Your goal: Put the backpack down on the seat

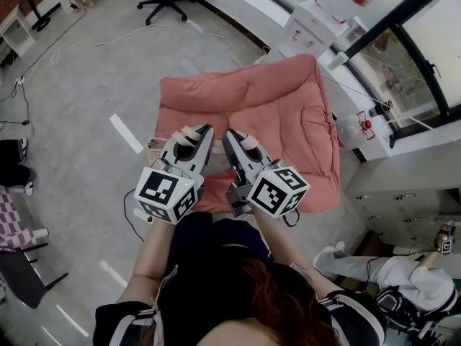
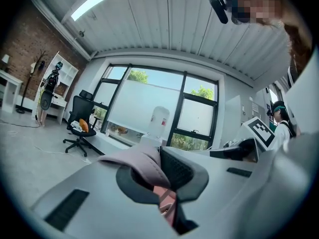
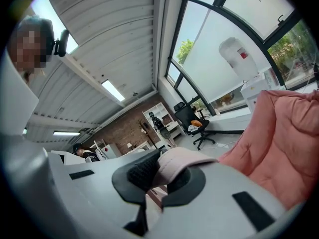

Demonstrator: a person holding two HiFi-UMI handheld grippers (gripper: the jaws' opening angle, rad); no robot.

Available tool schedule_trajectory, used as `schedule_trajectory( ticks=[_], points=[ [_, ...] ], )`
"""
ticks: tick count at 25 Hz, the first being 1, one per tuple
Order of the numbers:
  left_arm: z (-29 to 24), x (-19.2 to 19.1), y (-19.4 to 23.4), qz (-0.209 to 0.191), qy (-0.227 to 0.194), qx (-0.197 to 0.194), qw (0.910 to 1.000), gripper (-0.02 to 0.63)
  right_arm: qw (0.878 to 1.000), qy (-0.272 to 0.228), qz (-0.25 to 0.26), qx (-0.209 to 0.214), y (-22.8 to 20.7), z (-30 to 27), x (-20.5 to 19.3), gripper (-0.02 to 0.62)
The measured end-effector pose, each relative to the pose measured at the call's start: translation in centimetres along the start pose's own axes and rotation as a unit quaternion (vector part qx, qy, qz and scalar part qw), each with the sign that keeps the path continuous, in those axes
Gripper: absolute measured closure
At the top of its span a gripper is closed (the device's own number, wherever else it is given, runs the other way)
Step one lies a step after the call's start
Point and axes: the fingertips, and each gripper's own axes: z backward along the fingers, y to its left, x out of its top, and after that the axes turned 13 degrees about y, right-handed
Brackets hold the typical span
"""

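I have the left gripper (image 1: 204,130) and the right gripper (image 1: 229,135) each clamped on a backpack strap (image 2: 143,162). The bag's body hangs hidden beneath them, at the near edge of the pink seat (image 1: 281,107). Setting it down and letting go remain.

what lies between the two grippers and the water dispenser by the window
The pink cushioned seat: it lies ahead of the left gripper and right gripper, with the water dispenser beyond its far corner. The head view shows this.
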Motion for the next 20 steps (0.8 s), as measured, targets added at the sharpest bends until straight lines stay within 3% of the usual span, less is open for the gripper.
schedule_trajectory(
  ticks=[10,20],
  points=[
    [-4.2,-2.8,3.1,0.035,0.045,-0.001,0.9984,0.583,0.998,0.031,-0.045,-0.009,-4.7,-3.2,-1.2,0.560],
    [-6.2,-5.8,5.5,0.068,0.076,0.009,0.9948,0.583,0.996,0.070,-0.053,-0.015,-7.5,-5.7,-3.1,0.560]
  ],
)
